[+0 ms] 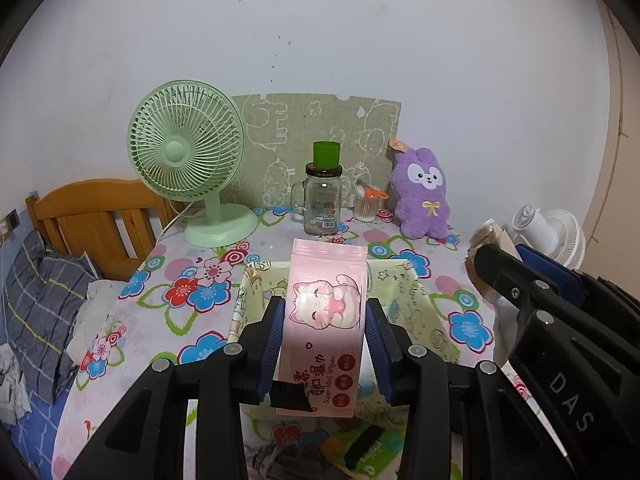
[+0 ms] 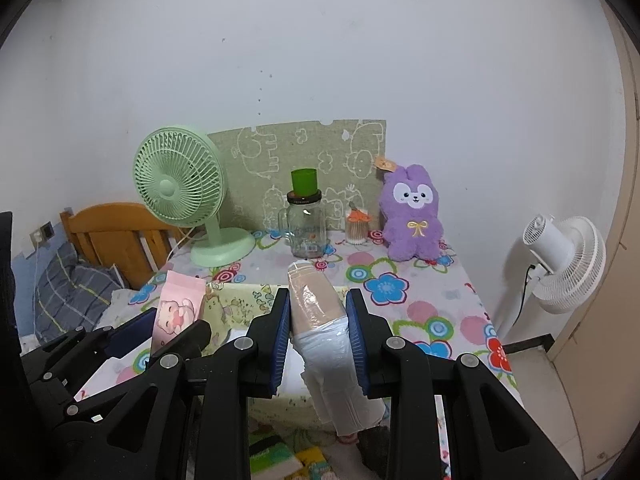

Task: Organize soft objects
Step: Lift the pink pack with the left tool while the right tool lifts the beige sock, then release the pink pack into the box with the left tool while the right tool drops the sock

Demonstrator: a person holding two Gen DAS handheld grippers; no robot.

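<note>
Left gripper (image 1: pixel 325 344): jaws clamped on a flat, glossy pink wipes pack (image 1: pixel 326 320) w/ a cartoon cat print, held upright over a soft pale-green fabric bin (image 1: pixel 416 304). The pack's lower edge is partly covered by a black tab, and the bin's inside is mostly hidden behind pack + jaws.

Right gripper (image 2: pixel 318 340): jaws clenched on a crinkly clear-plastic tissue pack (image 2: pixel 324 320), white paper at the near end, beige toward the far end, squashed where the blue ribbed pads bite. It hangs above the same bin's right side, near end drooping.

Surface is covered w/ a floral plastic-looking cloth (image 1: pixel 200 292). At the back: ribbed mint desk fan (image 1: pixel 188 152), glass handled jar (image 1: pixel 320 204) w/ a green cup on top, small tub of cotton swabs (image 1: pixel 366 208), fuzzy purple plush bunny (image 1: pixel 422 196), felt-like green board (image 1: pixel 320 136).

Items at the bottom edge under the grippers are cut off, unclear. White fan (image 2: pixel 568 264) on the right, partly cropped.
</note>
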